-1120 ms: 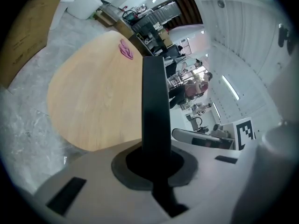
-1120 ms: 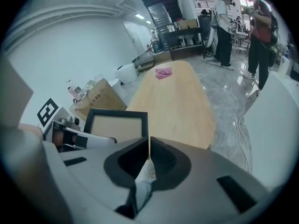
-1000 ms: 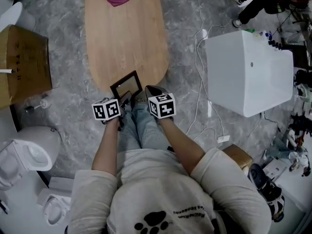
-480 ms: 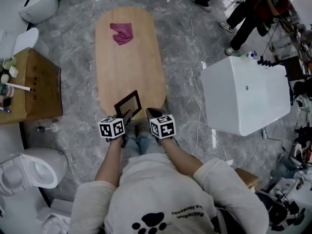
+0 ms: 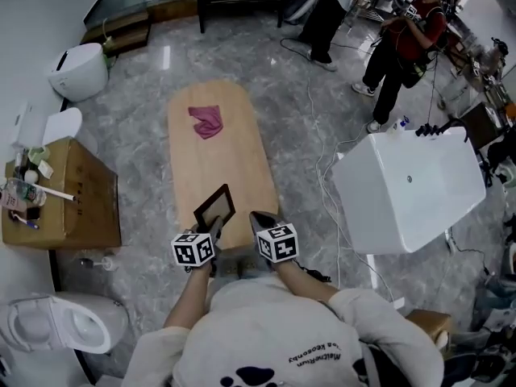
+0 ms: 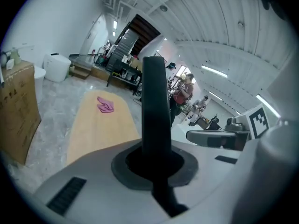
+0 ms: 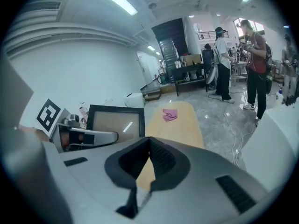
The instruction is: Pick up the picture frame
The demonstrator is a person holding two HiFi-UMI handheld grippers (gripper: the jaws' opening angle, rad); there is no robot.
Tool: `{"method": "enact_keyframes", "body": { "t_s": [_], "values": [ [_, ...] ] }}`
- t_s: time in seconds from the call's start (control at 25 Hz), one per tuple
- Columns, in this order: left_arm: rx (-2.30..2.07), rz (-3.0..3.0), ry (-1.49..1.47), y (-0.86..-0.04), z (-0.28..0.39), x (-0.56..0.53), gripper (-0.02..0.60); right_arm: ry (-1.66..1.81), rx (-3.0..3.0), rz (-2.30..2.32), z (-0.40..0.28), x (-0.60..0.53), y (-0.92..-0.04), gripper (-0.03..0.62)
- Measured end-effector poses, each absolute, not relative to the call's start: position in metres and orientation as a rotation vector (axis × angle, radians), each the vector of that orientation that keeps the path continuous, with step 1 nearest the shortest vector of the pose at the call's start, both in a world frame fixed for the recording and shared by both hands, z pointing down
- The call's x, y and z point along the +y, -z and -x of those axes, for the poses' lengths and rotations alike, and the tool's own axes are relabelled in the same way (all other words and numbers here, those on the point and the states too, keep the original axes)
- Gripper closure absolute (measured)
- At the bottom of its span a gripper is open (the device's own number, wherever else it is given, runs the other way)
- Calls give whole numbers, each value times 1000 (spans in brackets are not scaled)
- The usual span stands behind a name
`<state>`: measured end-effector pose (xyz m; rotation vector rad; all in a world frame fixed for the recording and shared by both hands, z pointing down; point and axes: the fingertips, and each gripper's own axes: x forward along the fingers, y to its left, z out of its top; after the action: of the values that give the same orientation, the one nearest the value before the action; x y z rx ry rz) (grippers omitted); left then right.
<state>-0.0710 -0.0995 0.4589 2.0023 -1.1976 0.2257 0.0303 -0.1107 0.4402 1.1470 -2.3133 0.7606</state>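
The picture frame [image 5: 214, 208], dark-edged with a pale pane, hangs tilted above the near end of the wooden oval table [image 5: 218, 156]. My left gripper [image 5: 213, 231] is shut on its lower edge. In the left gripper view the frame [image 6: 154, 106] shows edge-on as a dark bar rising from between the jaws. In the right gripper view the frame [image 7: 115, 121] faces the camera at the left, with the left gripper [image 7: 86, 137] clamped on it. My right gripper [image 5: 257, 218] hovers just right of the frame; its pads [image 7: 158, 156] meet with nothing between them.
A pink cloth [image 5: 206, 122] lies on the table's far half. A white tub [image 5: 411, 188] stands to the right, with cables on the floor beside it. On the left are a cardboard box [image 5: 60, 200] and toilets [image 5: 56, 325]. People stand at the far right [image 5: 403, 43].
Both grippers have risen together, and the frame in the left gripper has gone up from the table's near end. The head view now takes in much more of the room.
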Motion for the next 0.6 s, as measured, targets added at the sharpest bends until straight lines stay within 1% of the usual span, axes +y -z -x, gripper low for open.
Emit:
{"method": "enact_keyframes", "body": {
  "t_s": [0.32,0.6],
  "values": [
    [-1310,-2109,-183,-410,62,-99,565,-581,-2443,-1230,-41,-116,-378,585],
    [-1425,-2235,-132,-355,62,-102,565,-346,-2573,-1259,-32,-111,-321,585]
  ]
}}
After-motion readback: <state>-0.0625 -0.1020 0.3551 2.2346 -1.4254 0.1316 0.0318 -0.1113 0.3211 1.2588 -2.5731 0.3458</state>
